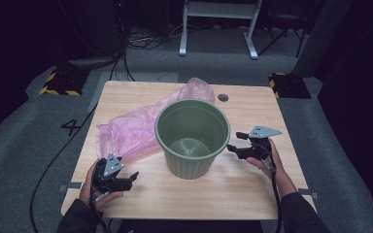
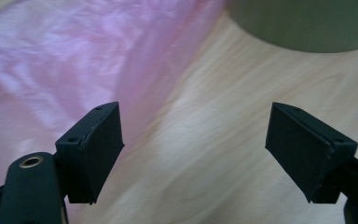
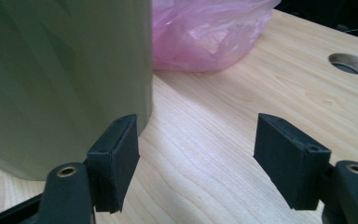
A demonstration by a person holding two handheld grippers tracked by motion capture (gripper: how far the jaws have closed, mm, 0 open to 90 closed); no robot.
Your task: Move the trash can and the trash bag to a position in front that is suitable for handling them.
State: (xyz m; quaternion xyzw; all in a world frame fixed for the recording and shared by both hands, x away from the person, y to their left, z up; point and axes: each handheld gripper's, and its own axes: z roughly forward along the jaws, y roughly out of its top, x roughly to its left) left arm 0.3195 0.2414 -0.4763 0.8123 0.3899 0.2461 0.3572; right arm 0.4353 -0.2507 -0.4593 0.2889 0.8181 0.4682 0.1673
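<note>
A green plastic bin [image 1: 192, 137] stands upright and empty in the middle of the wooden table [image 1: 233, 189]. A crumpled pink plastic bag [image 1: 136, 127] lies flat behind and left of it. My left gripper [image 1: 131, 178] rests near the front left, open, with the bag's edge [image 2: 74, 65] just ahead and the bin's base [image 2: 303, 23] farther off. My right gripper [image 1: 233, 147] is open close to the bin's right side. In the right gripper view the bin wall [image 3: 60, 79] stands right beside the left jaw, with nothing between the jaws [image 3: 196, 154].
A round cable hole [image 1: 223, 97] sits in the table's far right part, also seen as the hole [image 3: 349, 63] in the right gripper view. Grey carpet surrounds the table, with cables and a white frame [image 1: 218, 24] beyond.
</note>
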